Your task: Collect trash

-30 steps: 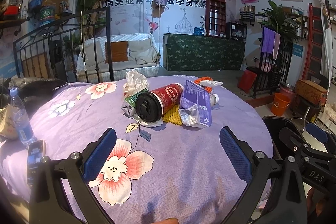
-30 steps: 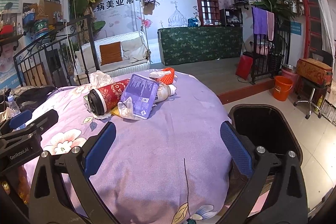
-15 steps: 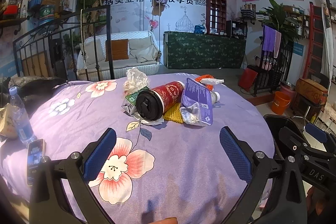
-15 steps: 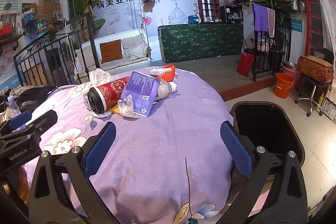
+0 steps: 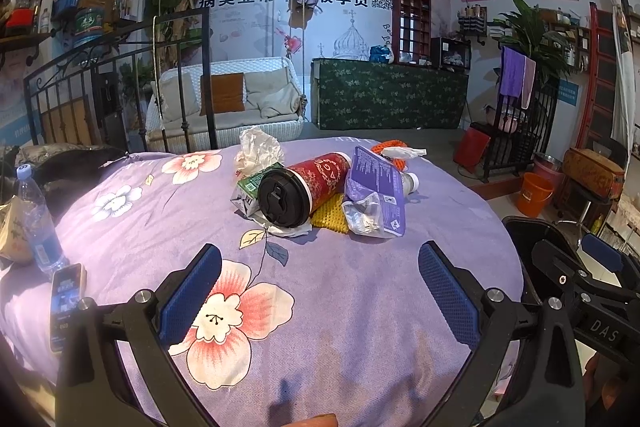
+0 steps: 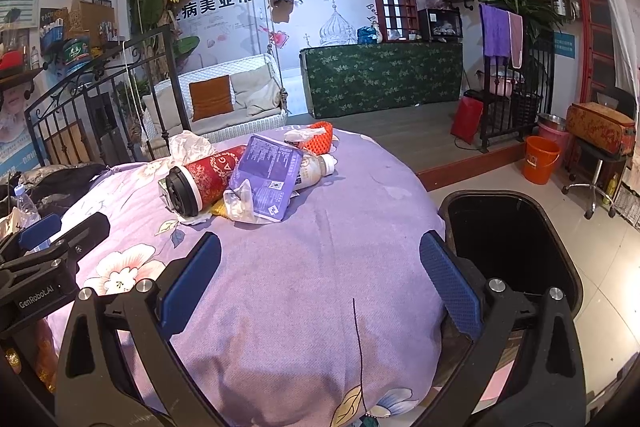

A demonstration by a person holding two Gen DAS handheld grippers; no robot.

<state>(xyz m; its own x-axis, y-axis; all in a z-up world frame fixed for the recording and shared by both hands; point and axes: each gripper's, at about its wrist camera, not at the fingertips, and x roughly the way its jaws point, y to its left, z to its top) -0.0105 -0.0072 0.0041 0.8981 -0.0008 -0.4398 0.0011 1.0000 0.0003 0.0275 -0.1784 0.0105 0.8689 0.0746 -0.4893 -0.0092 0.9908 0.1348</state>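
Both the left gripper (image 5: 319,281) and right gripper (image 6: 320,281) hang spread wide, empty, over the purple-clothed table (image 5: 360,307). Far across it, the trash pile sits: red cup (image 5: 304,183) lying beside a purple pouch (image 5: 380,187). Only the right view shows the whole black bin (image 6: 516,239), at the table's right; only the left shows a phone (image 5: 66,301) near a water bottle (image 5: 38,227).

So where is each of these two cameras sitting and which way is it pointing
Left wrist view: rides the left hand-held gripper, looking forward over the purple flowered tablecloth at the trash pile; both its blue-padded fingers show, spread open, with the right hand-held gripper at the right edge.
Right wrist view: rides the right hand-held gripper, facing the same pile from further right, the black open-topped bin beside the table; its open fingers show.
Shared: the red lidded paper cup and purple foil pouch.
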